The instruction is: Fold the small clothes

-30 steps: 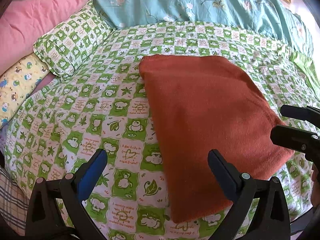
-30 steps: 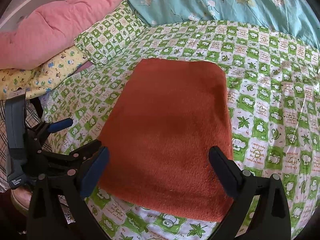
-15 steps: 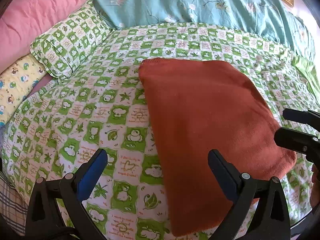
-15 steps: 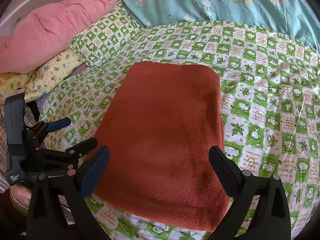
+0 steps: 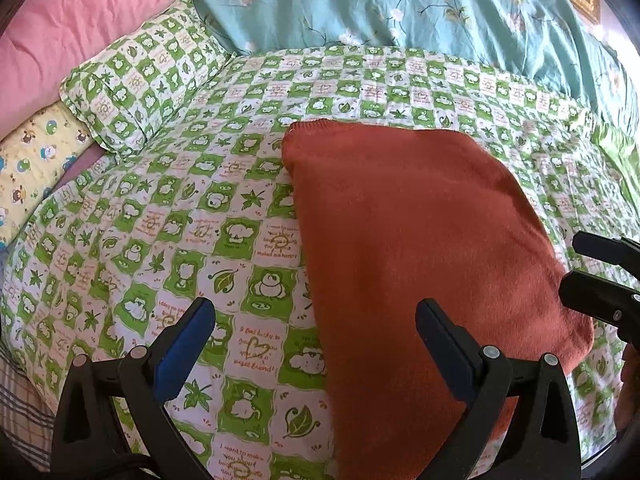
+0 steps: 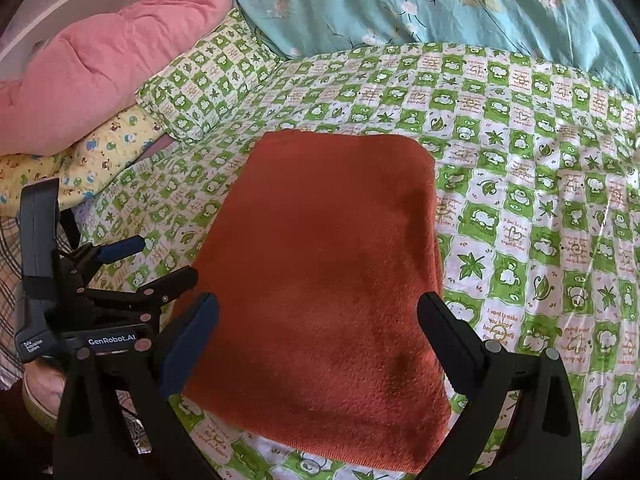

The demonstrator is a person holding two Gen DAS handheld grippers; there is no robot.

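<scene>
A rust-orange knitted garment (image 5: 420, 248) (image 6: 332, 264) lies folded into a flat rectangle on the green-and-white checked bed sheet (image 5: 180, 216) (image 6: 540, 208). My left gripper (image 5: 316, 344) is open above the garment's left edge, one finger over the sheet, the other over the cloth, holding nothing. My right gripper (image 6: 320, 336) is open above the garment's near end, empty. The right gripper (image 5: 600, 276) also shows at the right edge of the left wrist view, and the left gripper (image 6: 160, 260) shows at the garment's left side in the right wrist view.
A checked pillow (image 5: 144, 72) (image 6: 208, 84), a pink quilt (image 5: 76, 28) (image 6: 100, 64) and a yellow cartoon-print pillow (image 5: 36, 168) (image 6: 92, 160) lie to the left. A teal floral duvet (image 5: 400, 12) (image 6: 440, 4) is bunched along the far side. A shoe (image 6: 40, 396) shows at the lower left.
Both grippers have moved slightly forward and lower toward the garment, which looks larger now. The garment itself has not moved. Both grippers stay open.
</scene>
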